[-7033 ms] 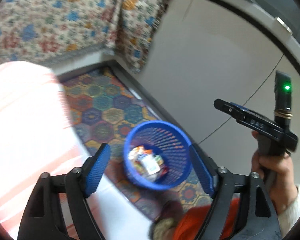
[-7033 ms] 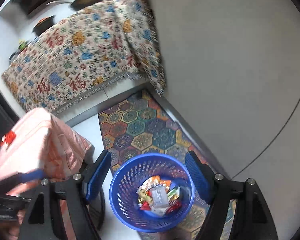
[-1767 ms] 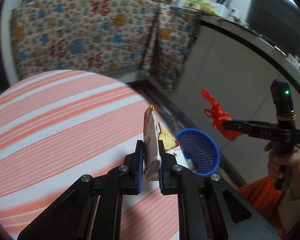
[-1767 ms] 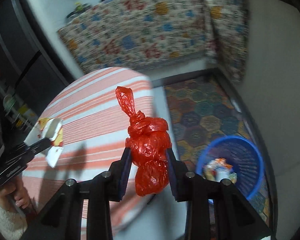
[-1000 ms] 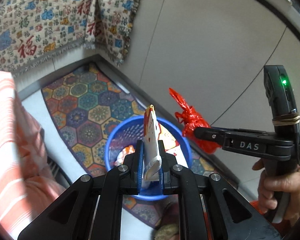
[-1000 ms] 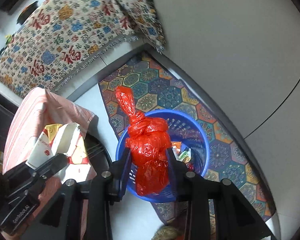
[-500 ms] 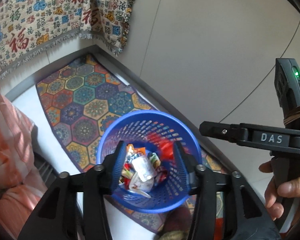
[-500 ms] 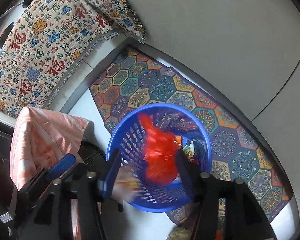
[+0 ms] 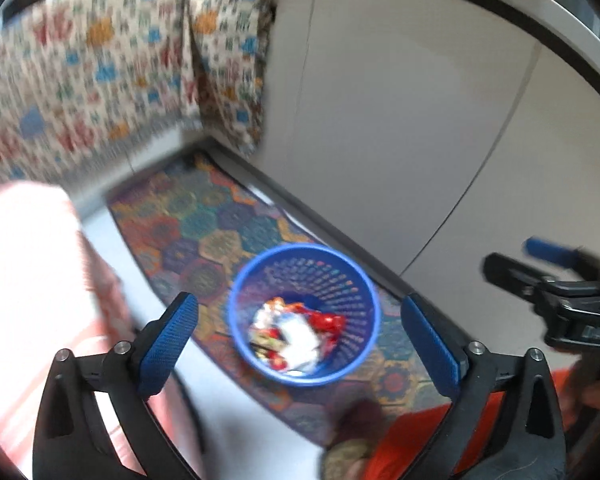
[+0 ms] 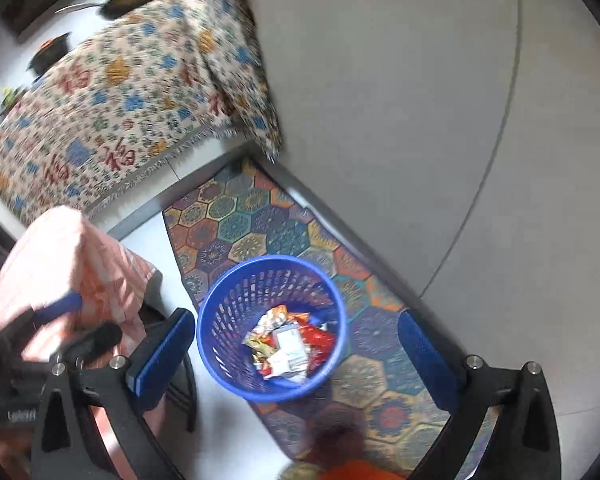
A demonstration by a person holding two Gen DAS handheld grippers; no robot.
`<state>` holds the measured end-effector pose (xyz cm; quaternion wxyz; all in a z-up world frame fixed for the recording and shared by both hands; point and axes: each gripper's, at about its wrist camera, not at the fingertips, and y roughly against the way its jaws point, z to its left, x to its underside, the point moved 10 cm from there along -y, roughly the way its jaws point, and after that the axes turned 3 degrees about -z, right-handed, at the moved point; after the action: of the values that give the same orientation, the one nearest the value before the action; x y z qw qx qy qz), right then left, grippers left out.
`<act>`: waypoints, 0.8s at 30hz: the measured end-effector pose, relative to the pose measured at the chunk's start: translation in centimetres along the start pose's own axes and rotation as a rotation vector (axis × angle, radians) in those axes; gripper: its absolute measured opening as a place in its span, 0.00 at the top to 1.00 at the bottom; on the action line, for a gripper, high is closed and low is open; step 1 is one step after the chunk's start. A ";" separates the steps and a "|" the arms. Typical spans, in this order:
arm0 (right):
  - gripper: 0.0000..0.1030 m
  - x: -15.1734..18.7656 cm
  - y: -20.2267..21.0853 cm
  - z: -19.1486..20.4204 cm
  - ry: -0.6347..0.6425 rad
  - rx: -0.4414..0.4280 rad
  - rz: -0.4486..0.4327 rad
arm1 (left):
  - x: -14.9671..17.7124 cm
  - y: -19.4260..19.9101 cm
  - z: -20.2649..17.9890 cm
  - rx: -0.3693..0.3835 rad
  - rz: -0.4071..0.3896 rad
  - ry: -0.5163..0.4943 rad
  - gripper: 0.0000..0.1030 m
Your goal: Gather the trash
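A blue plastic basket [image 9: 236, 312] stands on the floor on a patterned mat; it also shows in the right wrist view [image 10: 216, 320]. Wrappers, a white carton and a red bag [image 9: 328, 322] lie inside it [image 10: 320, 338]. My left gripper [image 9: 300, 344] is open and empty, held above the basket. My right gripper [image 10: 290, 346] is open and empty, also above the basket. The right gripper shows at the right edge of the left wrist view [image 9: 556, 280]. The left gripper shows blurred at the left of the right wrist view [image 10: 56, 332].
A table with a pink striped cloth [image 10: 64, 256] stands left of the basket, with dark legs [image 10: 188, 388] beside it. A hexagon mat [image 10: 252, 216] runs along a grey cabinet wall [image 10: 420, 120]. A patterned cloth [image 10: 112, 92] hangs at the back.
Both grippers have opened wider and pulled back a little from the basket. The red bag and the carton now lie settled in the basket.
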<state>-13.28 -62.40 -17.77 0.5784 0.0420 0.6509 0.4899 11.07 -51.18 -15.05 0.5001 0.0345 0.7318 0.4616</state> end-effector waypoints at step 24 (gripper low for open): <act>0.00 3.7 13.1 4.2 0.096 0.028 -0.080 | 0.9 9.8 3.0 -0.180 -0.047 0.077 0.01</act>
<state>-17.84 -50.86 -10.82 0.5650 0.0003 0.6858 0.4587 8.90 -43.24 -8.96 0.4834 -0.0453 0.7067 0.5146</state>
